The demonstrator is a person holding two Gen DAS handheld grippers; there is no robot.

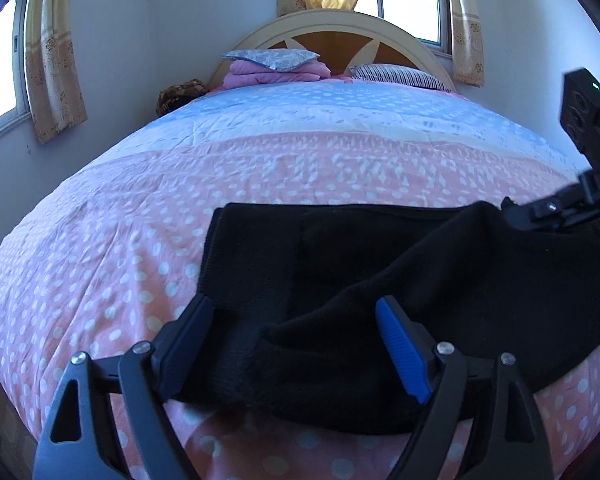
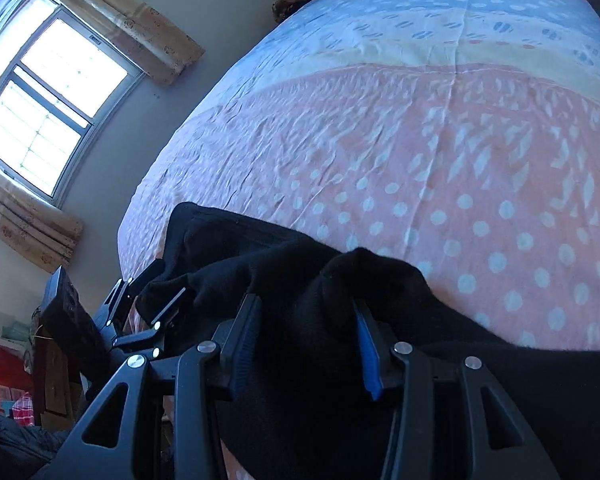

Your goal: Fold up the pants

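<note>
Black pants (image 1: 340, 248) lie partly folded across the near part of a pink dotted bedspread (image 1: 140, 220). My left gripper (image 1: 296, 336) hovers over their near left corner with the jaws wide apart. Cloth lies under and between the fingers, and the pads do not press it. My right gripper (image 2: 304, 340) is shut on a bunched fold of the pants (image 2: 340, 280), which bulges up past its blue pad (image 2: 366, 356). In the left wrist view the right gripper (image 1: 540, 212) holds that edge lifted at the right. The left gripper (image 2: 148, 304) also shows at the left of the right wrist view.
Folded pink blankets and pillows (image 1: 276, 66) lie by the headboard (image 1: 332, 24) at the far end. Curtained windows (image 2: 48, 100) and a wall run along the bed's left side. Boxes and clutter (image 2: 8, 384) stand on the floor off the near left corner.
</note>
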